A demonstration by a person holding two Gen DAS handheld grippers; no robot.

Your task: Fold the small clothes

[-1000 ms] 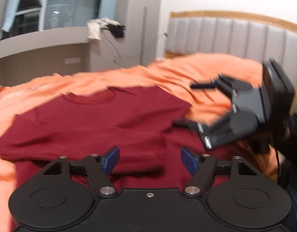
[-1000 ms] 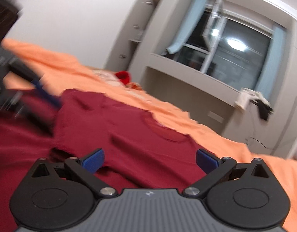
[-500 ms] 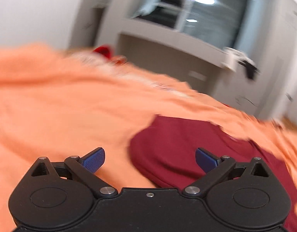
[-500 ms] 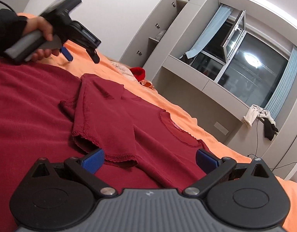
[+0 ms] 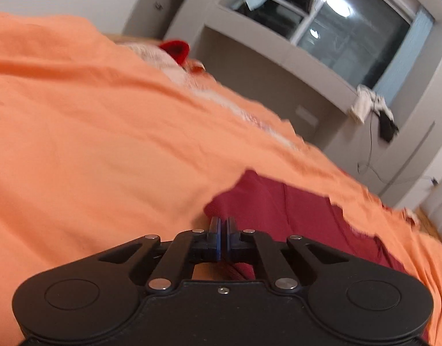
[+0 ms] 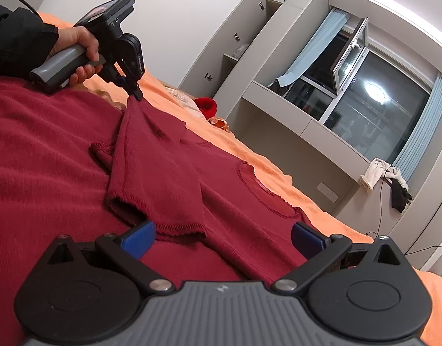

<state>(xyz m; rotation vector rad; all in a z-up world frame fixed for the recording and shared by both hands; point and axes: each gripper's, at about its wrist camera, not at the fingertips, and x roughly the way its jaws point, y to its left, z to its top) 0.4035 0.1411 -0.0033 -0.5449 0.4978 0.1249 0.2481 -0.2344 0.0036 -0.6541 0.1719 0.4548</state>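
Pinching the far edge of the dark red shirt (image 6: 169, 178), the left gripper (image 6: 136, 92) has just closed and lifts the cloth into a peak. The right gripper (image 6: 222, 238) hovers wide open over the near sleeve on the orange bedspread (image 5: 91, 144).

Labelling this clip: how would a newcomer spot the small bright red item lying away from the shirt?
Start at the orange bedspread and follow it to its far edge below the grey cabinet. The bright red item sits there, small and bunched, a brighter red than the dark red shirt.
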